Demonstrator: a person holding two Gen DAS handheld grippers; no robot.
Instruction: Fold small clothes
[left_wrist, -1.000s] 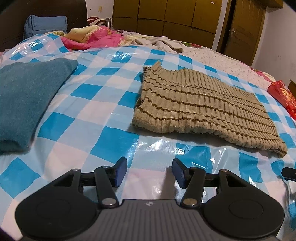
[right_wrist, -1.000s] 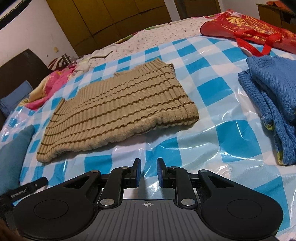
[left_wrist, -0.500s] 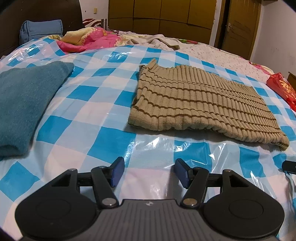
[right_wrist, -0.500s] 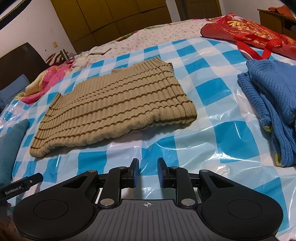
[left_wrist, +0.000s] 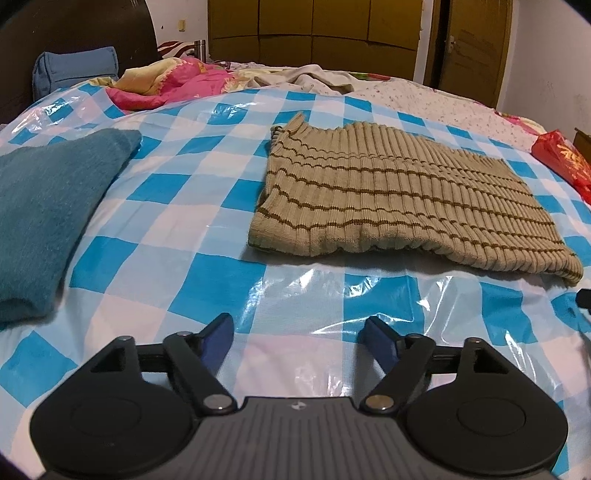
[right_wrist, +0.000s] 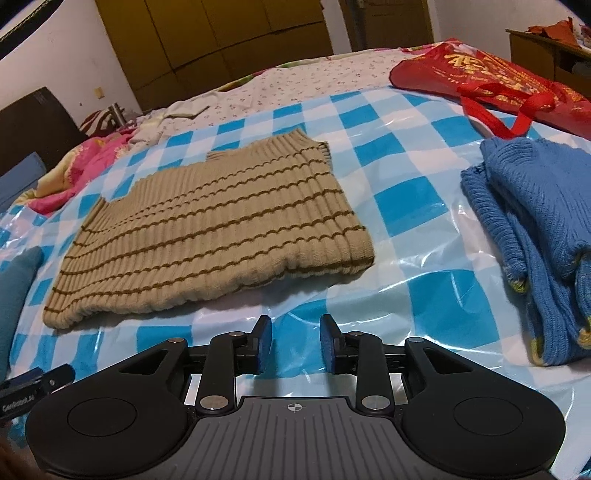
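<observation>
I am opening my left gripper (left_wrist: 298, 334) and right gripper (right_wrist: 295, 343) — both empty — near the striped sweater (left_wrist: 399, 199).

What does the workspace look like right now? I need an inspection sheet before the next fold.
Surface: blue-and-white checked plastic sheet over a bed.
Job's things: tan striped knit lies flat, folded.
Clutter: teal cloth, blue sweater, red bag, pink bedding.
Grippers: left gripper and right gripper both opening, nothing between the jaws.
Cables: nothing seen.
Surroundings: brown wardrobe, door.
</observation>
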